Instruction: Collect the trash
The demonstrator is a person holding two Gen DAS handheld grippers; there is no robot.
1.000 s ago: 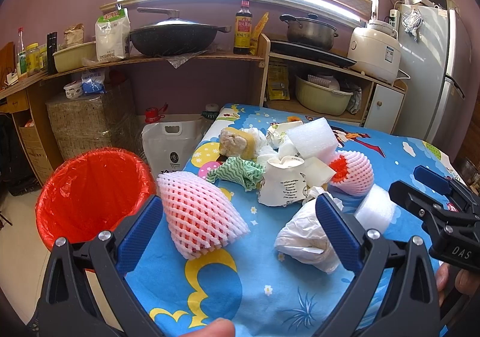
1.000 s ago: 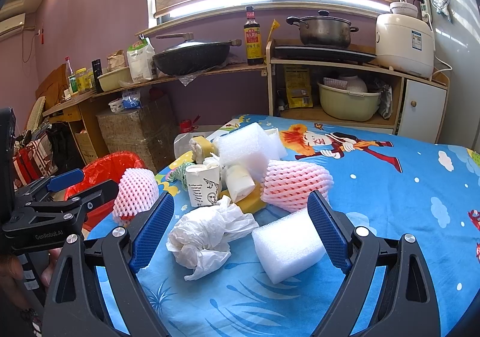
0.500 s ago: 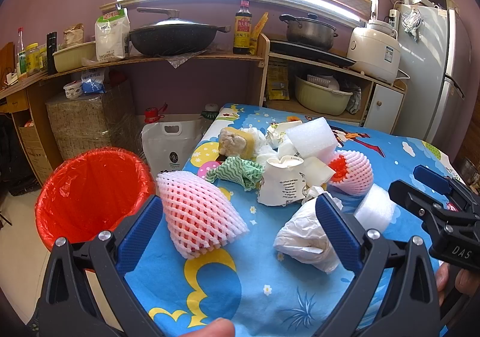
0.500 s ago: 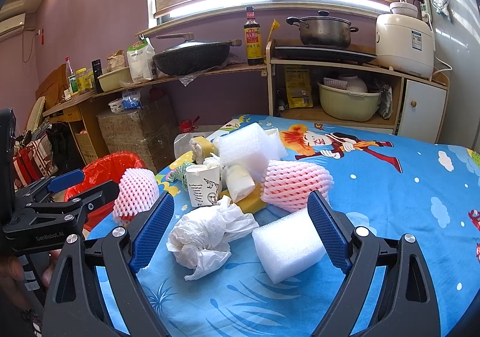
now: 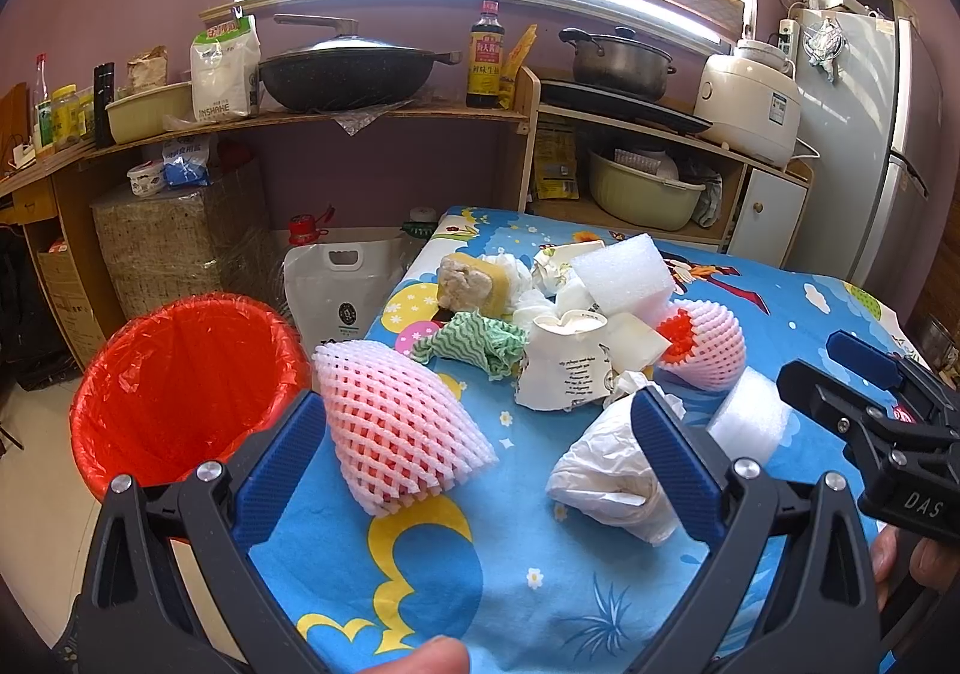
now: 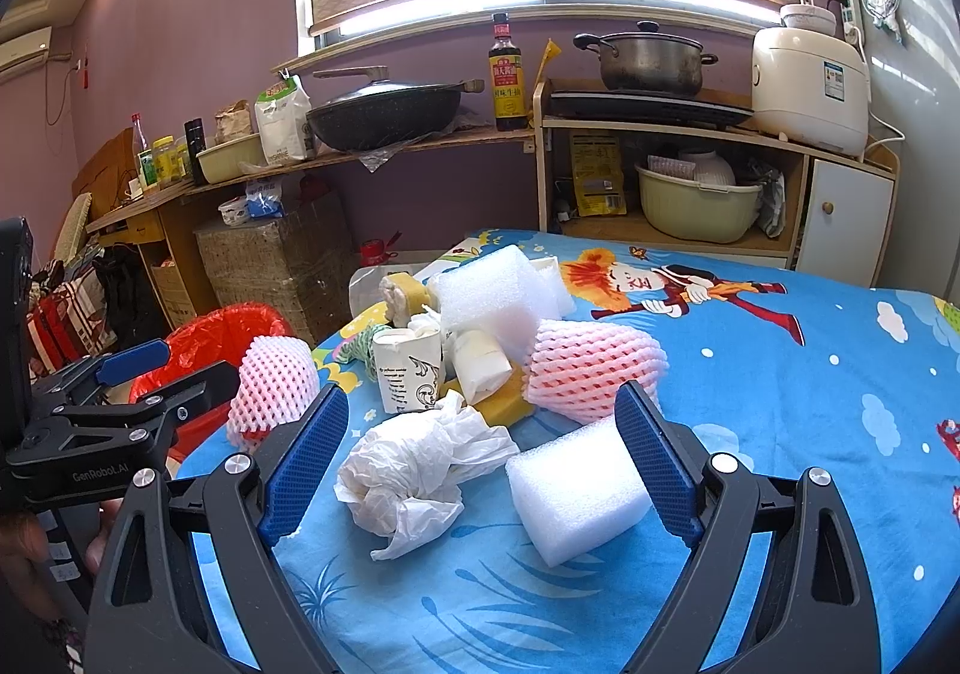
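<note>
Start of pickup: both hand-held grippers, left [image 5: 480, 458] and right [image 6: 480, 452], spread wide, empty. Next: left closes on pink foam net [image 5: 396, 428], carries it to red bin [image 5: 180, 386].

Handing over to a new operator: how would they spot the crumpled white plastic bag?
On the blue cartoon tablecloth, look at the near end of the trash pile. The crumpled white plastic bag lies left of a white foam block; unlike that smooth block, it is wrinkled and shapeless.

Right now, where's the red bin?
The red-lined bin stands on the floor off the table's left edge, beside the nearer pink foam net. In the right wrist view it shows behind the left gripper.
</note>
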